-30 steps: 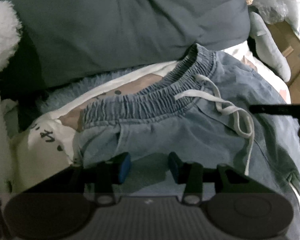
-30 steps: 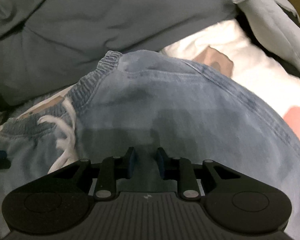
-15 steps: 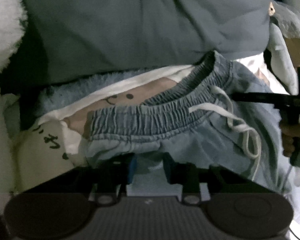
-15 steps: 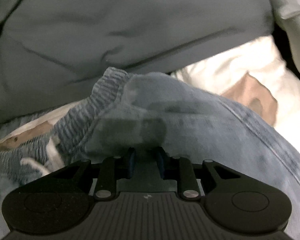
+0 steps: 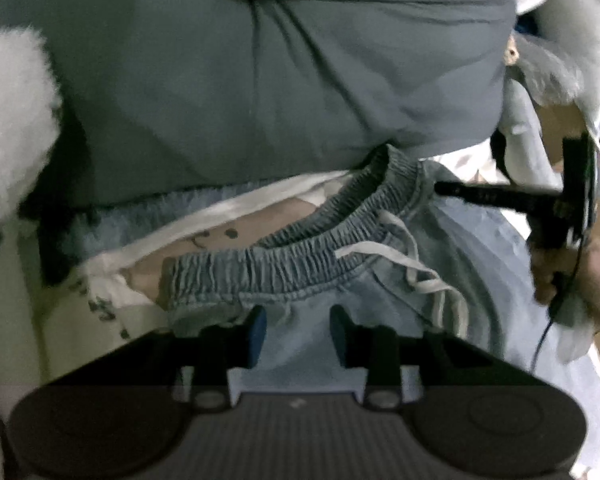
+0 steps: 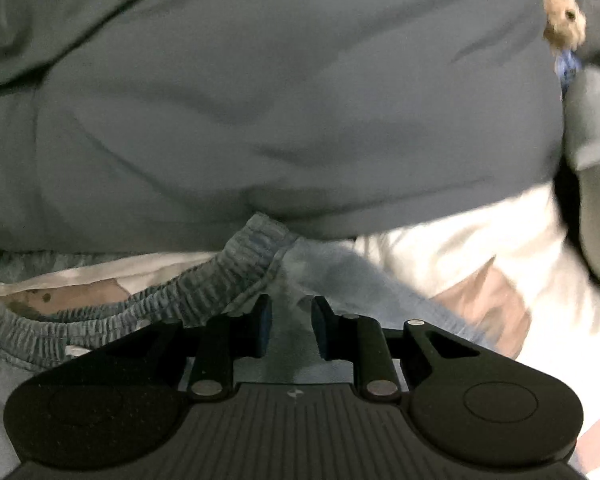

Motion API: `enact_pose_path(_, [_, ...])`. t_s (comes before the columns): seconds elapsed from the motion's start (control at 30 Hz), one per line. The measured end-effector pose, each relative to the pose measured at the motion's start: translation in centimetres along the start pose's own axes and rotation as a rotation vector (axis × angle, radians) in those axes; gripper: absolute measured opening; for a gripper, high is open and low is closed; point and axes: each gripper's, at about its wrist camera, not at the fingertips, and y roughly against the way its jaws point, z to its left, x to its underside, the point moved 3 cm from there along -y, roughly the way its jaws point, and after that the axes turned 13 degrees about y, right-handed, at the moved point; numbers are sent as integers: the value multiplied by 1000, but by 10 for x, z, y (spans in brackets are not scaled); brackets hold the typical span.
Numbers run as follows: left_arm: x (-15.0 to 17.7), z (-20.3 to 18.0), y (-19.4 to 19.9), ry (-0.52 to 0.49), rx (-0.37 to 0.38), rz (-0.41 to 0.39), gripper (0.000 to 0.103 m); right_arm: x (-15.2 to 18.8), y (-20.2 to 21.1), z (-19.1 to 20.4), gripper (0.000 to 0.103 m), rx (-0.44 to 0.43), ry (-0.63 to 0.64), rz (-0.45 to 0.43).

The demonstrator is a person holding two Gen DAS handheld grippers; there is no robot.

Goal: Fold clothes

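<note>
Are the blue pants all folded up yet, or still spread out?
Not folded yet. The blue pants lie spread out, their stretchy waistband gaping open and the white string loose on top.

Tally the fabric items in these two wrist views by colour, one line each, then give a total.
Light blue denim drawstring shorts: 1
Large grey-blue cushion: 1
White sheet with brown cartoon print: 1
White fluffy plush: 1
Grey plush toy: 1
Total: 5
</note>
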Motion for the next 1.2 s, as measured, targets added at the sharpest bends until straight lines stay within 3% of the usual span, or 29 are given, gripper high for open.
enact_pose_path(0.1, [-1, 8, -14, 7, -17, 0, 25, -4, -5, -4, 28, 7, -22, -17])
enact_pose_path(0.17, [1, 13, -25, -1, -50, 12, 10, -9, -18, -2, 28, 2, -32, -5])
enact_pose_path(0.23, [3, 18, -34, -15, -78, 22, 3, -10, -29, 0, 28, -3, -42, 0])
enact_pose_path(0.4, [8, 31, -49, -39, -100, 33, 3, -2, -51, 0, 29, -24, -93, 16])
enact_pose_path(0.57, [12, 22, -38, -79, -125, 29, 3, 6, -70, 1, 28, -20, -120, 52])
enact_pose_path(0.67, [10, 12, -14, -91, -117, -5, 15, -2, -63, 3, 28, -10, -104, 63])
enact_pose_path(0.73, [8, 9, -4, -113, -118, -36, 16, -9, -49, 5, 28, -1, -56, 34])
enact_pose_path(0.87, [3, 17, -8, -91, -133, -40, 16, -11, -16, 3, 28, 2, -4, -22])
enact_pose_path(0.97, [6, 26, -22, -83, -163, -19, 12, 0, -6, -10, 28, 38, -4, -14])
enact_pose_path(1.07, [16, 36, -33, -112, -214, -1, 3, 15, -8, -29, 28, 76, -52, 12])
enact_pose_path(1.2, [18, 48, -40, -105, -206, 3, 3, 36, -18, -54, 28, 83, -189, 33])
